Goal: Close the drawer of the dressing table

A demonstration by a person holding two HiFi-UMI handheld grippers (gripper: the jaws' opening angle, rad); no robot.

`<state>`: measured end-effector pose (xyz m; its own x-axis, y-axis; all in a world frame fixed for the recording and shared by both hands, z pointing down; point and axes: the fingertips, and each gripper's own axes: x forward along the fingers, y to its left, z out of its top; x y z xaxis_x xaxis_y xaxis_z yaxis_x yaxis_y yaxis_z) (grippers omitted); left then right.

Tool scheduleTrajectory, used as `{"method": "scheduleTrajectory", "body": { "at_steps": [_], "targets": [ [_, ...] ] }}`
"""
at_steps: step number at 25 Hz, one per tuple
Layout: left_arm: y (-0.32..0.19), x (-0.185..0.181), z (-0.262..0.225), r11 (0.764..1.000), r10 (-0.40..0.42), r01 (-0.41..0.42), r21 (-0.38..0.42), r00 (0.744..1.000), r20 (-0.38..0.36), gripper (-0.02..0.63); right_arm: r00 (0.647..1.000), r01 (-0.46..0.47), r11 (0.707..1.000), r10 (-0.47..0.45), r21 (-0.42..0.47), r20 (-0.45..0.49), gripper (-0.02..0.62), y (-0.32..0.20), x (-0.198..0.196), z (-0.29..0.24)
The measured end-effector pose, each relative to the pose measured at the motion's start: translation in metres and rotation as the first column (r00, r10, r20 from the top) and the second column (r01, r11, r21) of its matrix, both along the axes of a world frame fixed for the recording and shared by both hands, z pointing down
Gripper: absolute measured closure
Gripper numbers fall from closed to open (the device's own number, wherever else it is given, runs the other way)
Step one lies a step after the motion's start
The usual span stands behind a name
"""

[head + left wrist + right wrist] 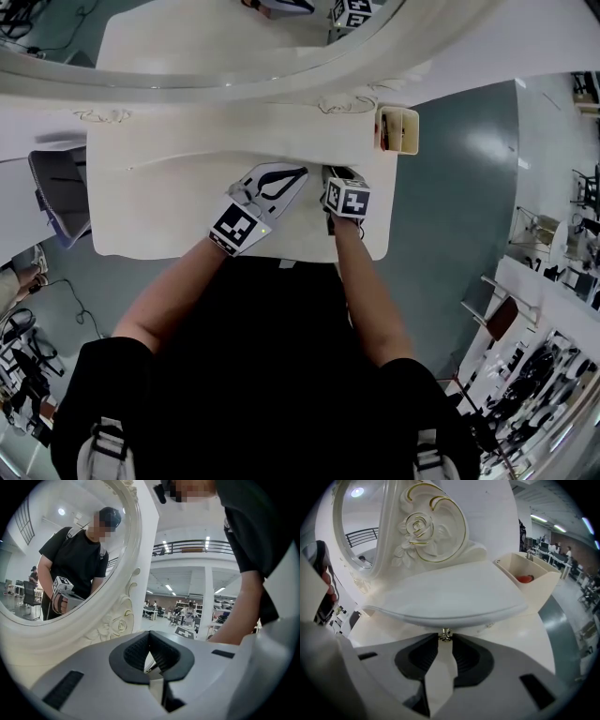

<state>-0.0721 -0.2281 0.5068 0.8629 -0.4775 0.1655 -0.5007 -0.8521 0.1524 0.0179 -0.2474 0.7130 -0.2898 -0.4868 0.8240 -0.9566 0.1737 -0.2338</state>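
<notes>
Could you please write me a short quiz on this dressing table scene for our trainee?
1. True or false: the left hand-held gripper grips the knob.
2. What colour is the item in the box? A red, B blue, C green.
3. Fill in: the mirror frame bears a carved ____.
Key: 1 false, the right hand-held gripper grips it; 2 A; 3 rose.

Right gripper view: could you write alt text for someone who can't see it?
The right gripper is closed on a small metal knob under the curved white edge of the dressing table. Behind stand a rose-carved mirror frame and an open box.
</notes>
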Motion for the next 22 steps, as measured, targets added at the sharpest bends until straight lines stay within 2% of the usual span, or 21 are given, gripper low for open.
{"method": "scheduleTrajectory", "body": {
  "at_steps": [18,22],
  "targets": [
    [0.009,-0.012,-0.006,0.999,-0.044,0.044,0.000,0.999,0.010,0.612,1.000,0.016,1.000,-0.016,-0.004,-0.003,0.479,0.014,0.001,-0.008],
    [0.015,-0.008,-0.010,0.998,-0.058,0.058,-0.004,0.998,0.003,0.612,0.999,0.024,1.000,-0.025,0.016,0.037,0.479,0.029,0.006,-0.020]
  ]
}}
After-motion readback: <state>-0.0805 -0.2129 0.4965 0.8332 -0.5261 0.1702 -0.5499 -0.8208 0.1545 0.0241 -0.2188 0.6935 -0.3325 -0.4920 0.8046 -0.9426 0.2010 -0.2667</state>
